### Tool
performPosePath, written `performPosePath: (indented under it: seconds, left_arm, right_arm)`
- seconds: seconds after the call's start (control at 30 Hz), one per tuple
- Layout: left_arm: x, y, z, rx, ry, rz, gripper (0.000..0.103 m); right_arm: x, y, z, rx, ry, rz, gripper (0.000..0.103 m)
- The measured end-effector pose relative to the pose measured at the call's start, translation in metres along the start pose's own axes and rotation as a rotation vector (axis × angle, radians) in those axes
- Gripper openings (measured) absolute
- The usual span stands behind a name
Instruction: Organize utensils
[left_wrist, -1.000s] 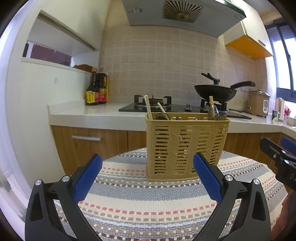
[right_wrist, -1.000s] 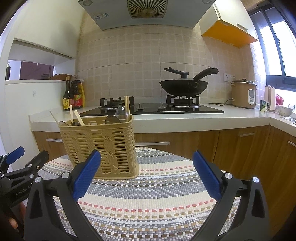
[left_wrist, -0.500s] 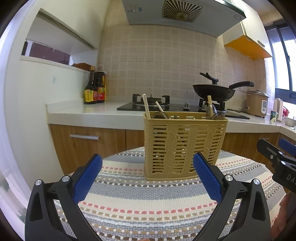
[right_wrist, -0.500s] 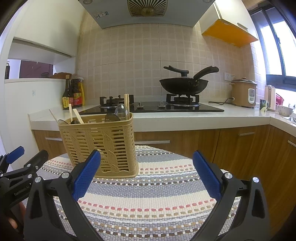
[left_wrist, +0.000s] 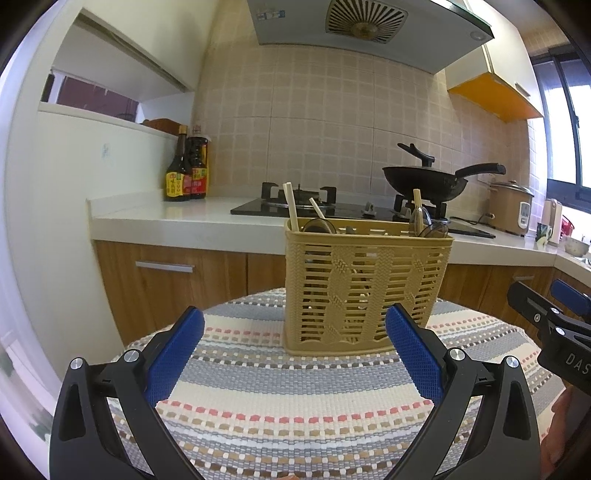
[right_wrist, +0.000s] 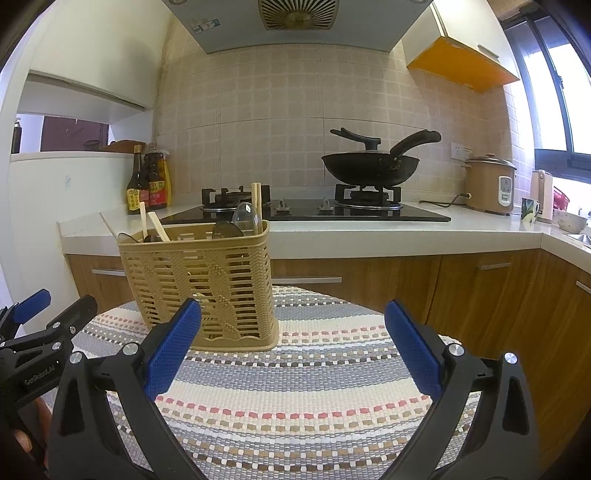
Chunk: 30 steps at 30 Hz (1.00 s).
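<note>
A tan slatted plastic utensil basket (left_wrist: 365, 288) (right_wrist: 207, 284) stands upright on a round table with a striped woven cloth (left_wrist: 295, 398) (right_wrist: 314, 376). Chopsticks (left_wrist: 291, 206) (right_wrist: 256, 203) and spoons (left_wrist: 319, 225) (right_wrist: 245, 216) stick out of its top. My left gripper (left_wrist: 295, 347) is open, level with the cloth, a little short of the basket, with nothing between its blue pads. My right gripper (right_wrist: 293, 343) is open too, to the right of the basket, holding nothing. Each gripper shows at the edge of the other's view.
Behind the table runs a kitchen counter (left_wrist: 177, 218) with wooden cabinets, sauce bottles (left_wrist: 186, 171), a gas hob (right_wrist: 321, 212), a black wok (right_wrist: 371, 168), a rice cooker (right_wrist: 487, 184) and cups at the right. A white wall stands at the left.
Both views have shifted slightly; the basket sits a touch lower and nearer the left gripper. Both grippers stay open and hold nothing.
</note>
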<state>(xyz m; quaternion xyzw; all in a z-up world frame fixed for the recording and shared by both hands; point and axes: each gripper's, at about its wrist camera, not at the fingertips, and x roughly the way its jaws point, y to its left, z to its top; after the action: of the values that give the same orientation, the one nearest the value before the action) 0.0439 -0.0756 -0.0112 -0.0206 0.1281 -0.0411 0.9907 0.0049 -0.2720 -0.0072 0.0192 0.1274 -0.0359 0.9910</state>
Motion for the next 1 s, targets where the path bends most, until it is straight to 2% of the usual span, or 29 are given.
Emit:
performPosePath:
  seconds: [1.0]
  left_arm:
    - [0.0028,-0.0022,-0.0011,0.005,0.015,0.001,0.095]
  right_arm:
    - [0.0018,0.0011,-0.0008,-0.005,0.017,-0.004,0.095]
